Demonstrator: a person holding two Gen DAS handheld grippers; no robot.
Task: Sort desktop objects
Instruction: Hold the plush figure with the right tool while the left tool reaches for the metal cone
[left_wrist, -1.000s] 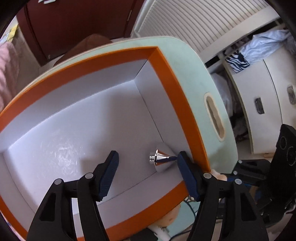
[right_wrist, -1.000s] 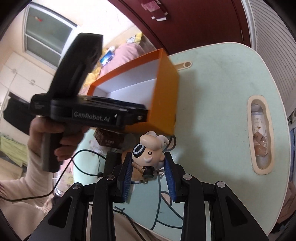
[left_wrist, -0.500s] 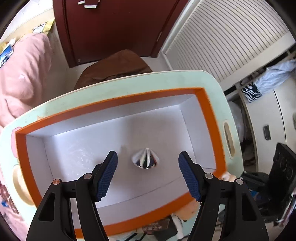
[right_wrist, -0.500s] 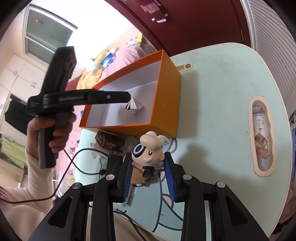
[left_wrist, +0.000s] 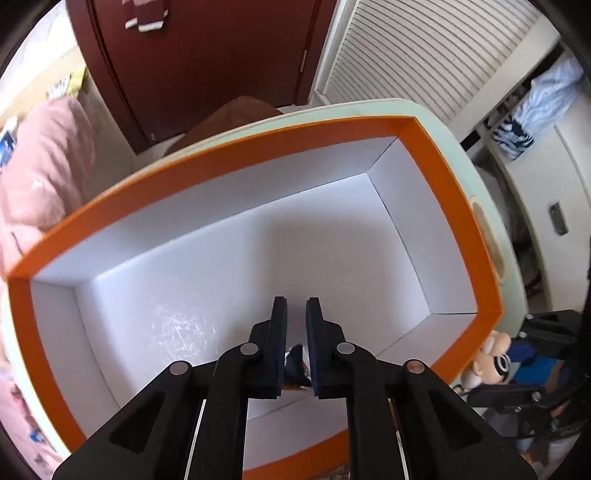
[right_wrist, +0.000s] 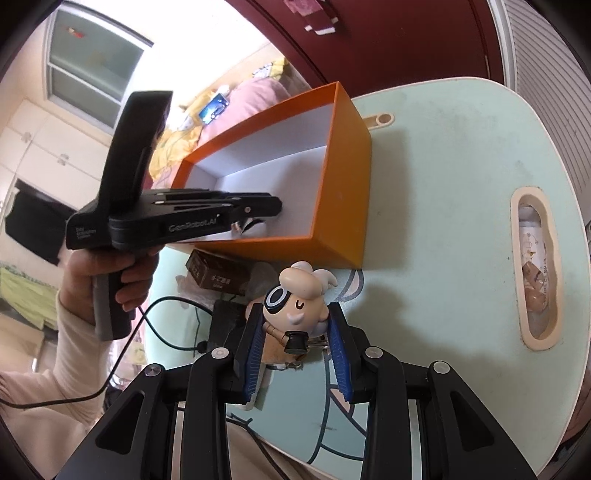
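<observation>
Two grippers: left gripper fingers, open before, now nearly shut over the orange box; right gripper fingers clamp the figurine.

Place: a home bedroom
Signs: pink bedding, dark red door, white wardrobe, hanging clothes

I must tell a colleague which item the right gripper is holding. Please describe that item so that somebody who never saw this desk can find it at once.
Start at the pale green table and its orange box. Just outside the box's near corner, a small figurine sits between the blue pads of the right gripper. It is the only toy there: a cream, round head with one black ringed eye, unlike the brown carton beside it.
</observation>
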